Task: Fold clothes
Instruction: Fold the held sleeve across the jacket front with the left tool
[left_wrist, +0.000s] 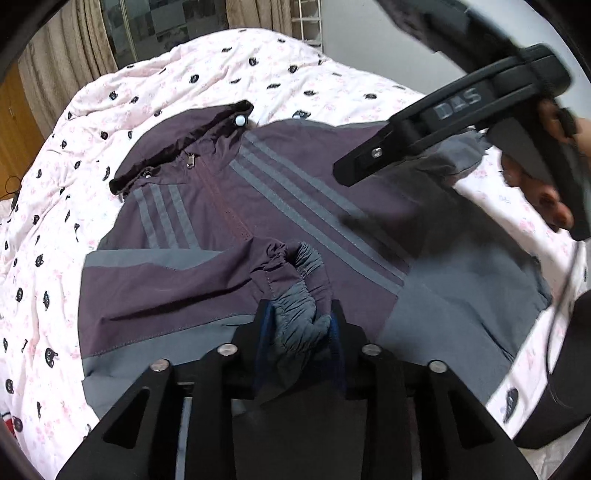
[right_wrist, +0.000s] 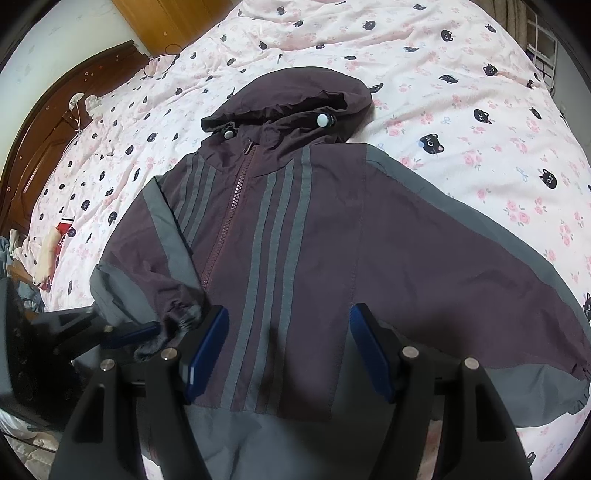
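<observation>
The left hand-held gripper is clenched on the gathered grey sleeve cuff of a purple and grey hooded jacket; its blue pads are mostly hidden by the bunched fabric. The right hand-held gripper hangs released above the jacket's front, jaws wide apart, touching nothing. The jacket lies zipped and face up on a bed with a pink cat-print cover, hood at the far end. Its right sleeve is cut off at the picture's edge.

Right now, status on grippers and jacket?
Left gripper shut on sleeve cuff, over jacket front. Right gripper open, empty, above jacket. Nothing in the way.
</observation>
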